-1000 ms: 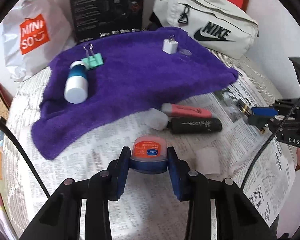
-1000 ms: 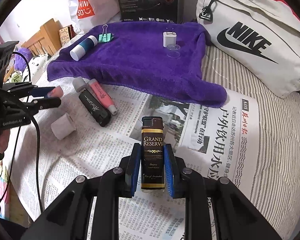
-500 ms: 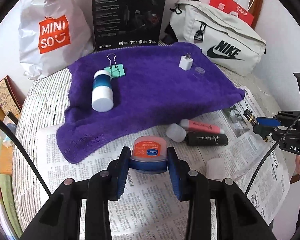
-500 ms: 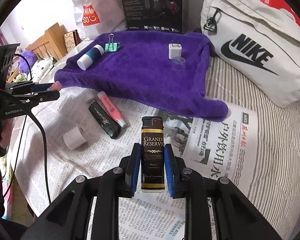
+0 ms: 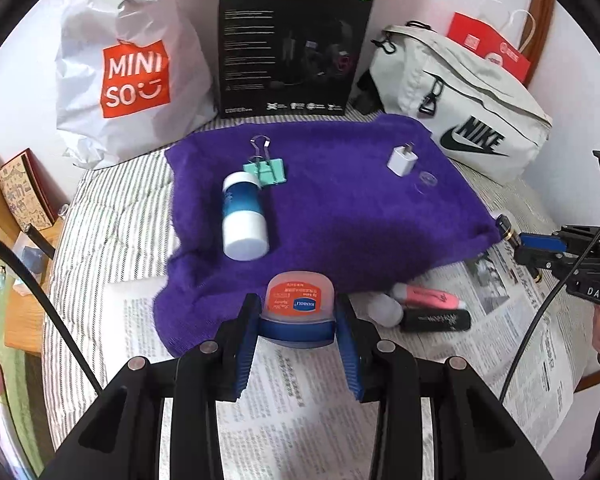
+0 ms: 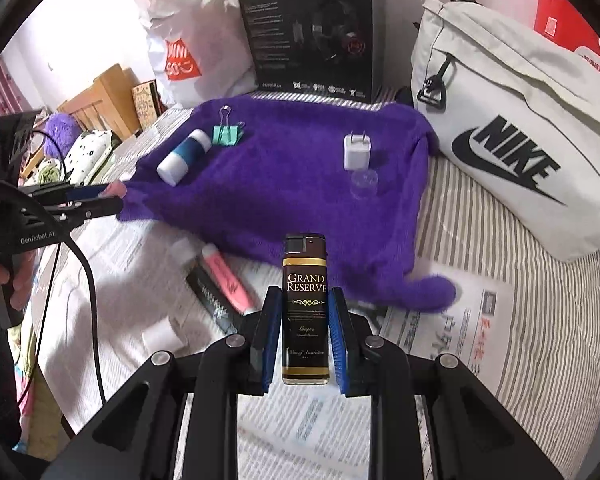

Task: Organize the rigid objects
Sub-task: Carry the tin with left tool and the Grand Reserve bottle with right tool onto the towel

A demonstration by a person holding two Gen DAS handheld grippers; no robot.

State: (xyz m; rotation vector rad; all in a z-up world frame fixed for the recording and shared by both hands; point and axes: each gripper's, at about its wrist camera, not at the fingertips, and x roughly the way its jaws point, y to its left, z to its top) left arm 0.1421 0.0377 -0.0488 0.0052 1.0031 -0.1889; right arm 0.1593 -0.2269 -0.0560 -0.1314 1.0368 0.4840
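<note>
Your left gripper (image 5: 298, 322) is clamped on a small round jar w/ orange-label lid and blue base (image 5: 299, 307), held above the near edge of the purple fleece towel (image 5: 340, 216). Your right gripper (image 6: 304, 332) is clamped on a dark brown lighter w/ gold "Grand Reserve" print (image 6: 305, 308), upright between the blue pads, over the newspaper (image 6: 316, 420) just near of the towel's edge.

On the towel, far left: a white-and-teal cylindrical bottle (image 5: 242, 216) lying on its side, w/ a mint-green binder clip (image 5: 265, 168) touching its far end. Far right on the towel: a white USB wall charger cube (image 5: 401, 160), prongs up, w/ a small clear plastic cap (image 5: 426, 180) just beside it.

On the newspaper, right of the jar: a pink highlighter pen (image 5: 428, 296) and a black marker pen (image 5: 436, 320) lying side by side, touching. A white paper roll (image 6: 162, 336) lies near them, seen from your right-wrist view.

Containers at the far side, against the wall: a white Miniso plastic shopping bag (image 5: 128, 72), a black headset box (image 5: 292, 44), a cream Nike waist bag (image 5: 468, 120), zipped, and a red paper gift bag (image 5: 492, 52). Contents of all four can't be told.
</note>
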